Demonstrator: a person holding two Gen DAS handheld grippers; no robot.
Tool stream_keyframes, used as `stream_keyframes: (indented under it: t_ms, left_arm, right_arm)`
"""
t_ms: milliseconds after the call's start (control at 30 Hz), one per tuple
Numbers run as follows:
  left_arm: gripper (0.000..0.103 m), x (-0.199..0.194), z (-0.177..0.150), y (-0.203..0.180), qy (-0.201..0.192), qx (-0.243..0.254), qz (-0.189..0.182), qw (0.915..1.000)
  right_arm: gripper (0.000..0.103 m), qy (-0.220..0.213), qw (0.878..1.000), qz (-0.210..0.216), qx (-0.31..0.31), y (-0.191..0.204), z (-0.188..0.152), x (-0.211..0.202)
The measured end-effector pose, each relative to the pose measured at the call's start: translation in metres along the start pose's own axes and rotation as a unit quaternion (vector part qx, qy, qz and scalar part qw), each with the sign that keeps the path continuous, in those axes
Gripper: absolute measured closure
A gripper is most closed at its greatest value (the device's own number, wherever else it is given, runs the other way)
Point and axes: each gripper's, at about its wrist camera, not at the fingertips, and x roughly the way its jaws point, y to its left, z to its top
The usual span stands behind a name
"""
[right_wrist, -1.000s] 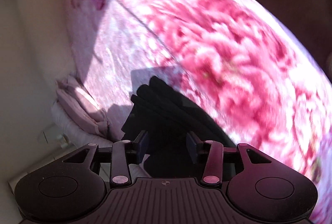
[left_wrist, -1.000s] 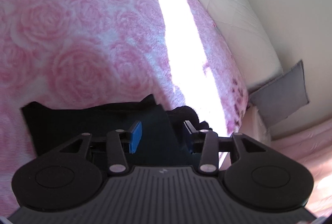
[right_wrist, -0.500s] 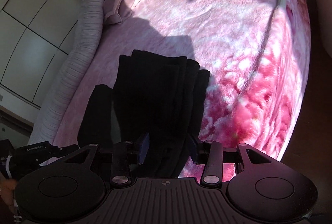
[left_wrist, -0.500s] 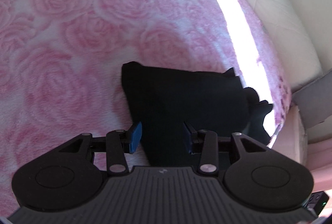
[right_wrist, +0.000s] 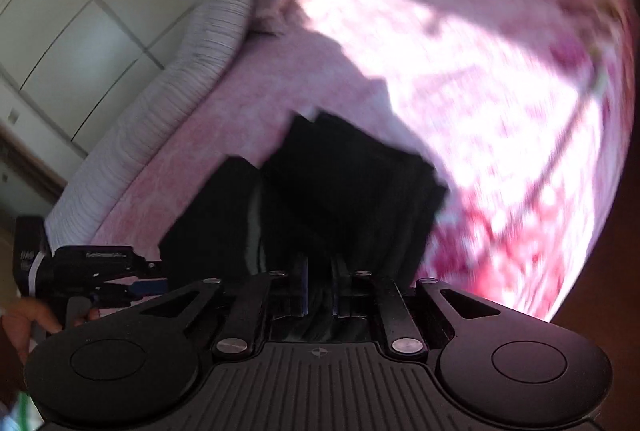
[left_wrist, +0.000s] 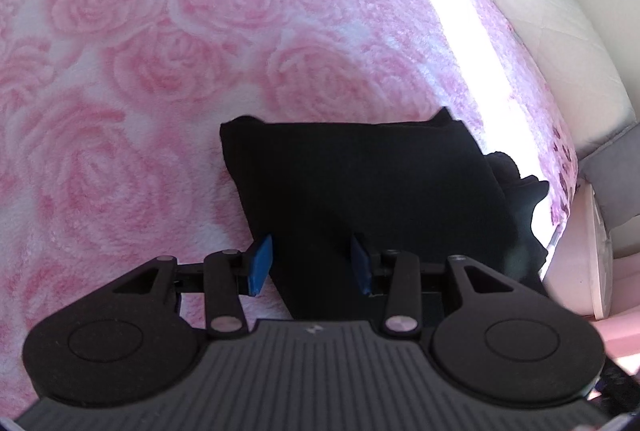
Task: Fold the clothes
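A folded black garment (left_wrist: pixel 360 183) lies on a pink rose-patterned blanket (left_wrist: pixel 160 71). My left gripper (left_wrist: pixel 310 263) is open, its blue pads either side of the garment's near edge, nothing gripped. In the right wrist view the same black garment (right_wrist: pixel 344 183) lies in stacked folds; my right gripper (right_wrist: pixel 320 285) has its fingers nearly together, pinched on the garment's near edge. The left gripper (right_wrist: pixel 132 283) shows at the left of that view, held by a hand.
A padded cream headboard (left_wrist: pixel 560 31) and grey pillow (left_wrist: pixel 616 179) stand right of the bed. A bright sunlit band (left_wrist: pixel 472 51) crosses the blanket. A striped bolster (right_wrist: pixel 168 103) and white wardrobe doors (right_wrist: pixel 80 11) lie to the left in the right wrist view.
My right gripper's fingers have closed on the garment's near edge and it has moved, blurring the view. My left gripper has stayed open and shifted slightly toward the garment.
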Motion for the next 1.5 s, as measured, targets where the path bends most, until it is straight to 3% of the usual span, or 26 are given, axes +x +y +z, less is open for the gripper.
stream_keyframes:
  t_ms: [133,233,300,400,600,767,833,967,1033,1133,1233,1333,1400,1500]
  left_arm:
    - [0.067,-0.005,0.006,-0.013,-0.013,0.010,-0.028,0.9995]
    - [0.067,-0.002,0.011,-0.026,-0.016,0.032,-0.045,0.9983]
    - [0.067,0.004,0.012,-0.034,-0.011,0.053,-0.049,0.9973]
    - [0.067,0.013,0.011,-0.043,0.001,0.068,-0.049,0.9965]
    - [0.067,0.015,0.007,-0.048,0.003,0.077,-0.044,0.9960]
    - [0.067,0.016,0.005,-0.049,0.008,0.085,-0.034,0.9957]
    - [0.068,0.015,0.004,-0.050,0.007,0.092,-0.025,0.9954]
    - [0.070,0.000,0.004,-0.054,-0.009,0.121,-0.004,0.9926]
    - [0.070,-0.008,0.001,-0.057,-0.014,0.138,0.001,0.9903]
    - [0.075,-0.015,-0.004,-0.061,-0.014,0.173,-0.001,0.9849]
    - [0.082,-0.011,-0.012,-0.068,-0.008,0.227,-0.015,0.9738]
    - [0.091,0.002,-0.019,-0.071,0.003,0.273,-0.025,0.9618]
    - [0.091,0.011,-0.024,-0.074,0.010,0.302,-0.032,0.9527]
    - [0.090,0.024,-0.032,-0.077,0.022,0.345,-0.043,0.9372]
  right_arm:
    - [0.095,-0.065,0.993,-0.034,-0.097,0.027,0.013,-0.021]
    - [0.095,-0.092,0.987,-0.092,-0.100,0.014,0.018,-0.024]
    - [0.095,-0.074,0.986,-0.124,-0.084,-0.004,0.019,-0.014]
    - [0.095,-0.053,0.989,-0.126,-0.057,-0.027,0.016,-0.001]
    - [0.095,-0.083,0.984,-0.146,-0.059,-0.015,0.027,-0.010]
    - [0.094,-0.006,0.987,-0.161,0.011,-0.047,0.025,0.019]
    - [0.092,0.007,0.986,-0.162,0.038,-0.056,0.025,0.022]
    - [0.072,0.006,0.976,-0.212,0.059,-0.051,0.029,0.006]
    - [0.071,-0.006,0.974,-0.220,0.055,-0.034,0.025,-0.011]
    - [0.071,-0.016,0.981,-0.188,0.047,0.000,0.011,-0.033]
    - [0.071,0.018,0.992,-0.125,0.012,0.041,-0.015,-0.031]
    - [0.074,0.046,0.993,-0.093,-0.050,0.076,-0.042,-0.021]
    - [0.077,0.049,0.991,-0.093,-0.087,0.088,-0.059,-0.012]
    - [0.079,0.080,0.981,-0.142,-0.109,0.083,-0.081,0.015]
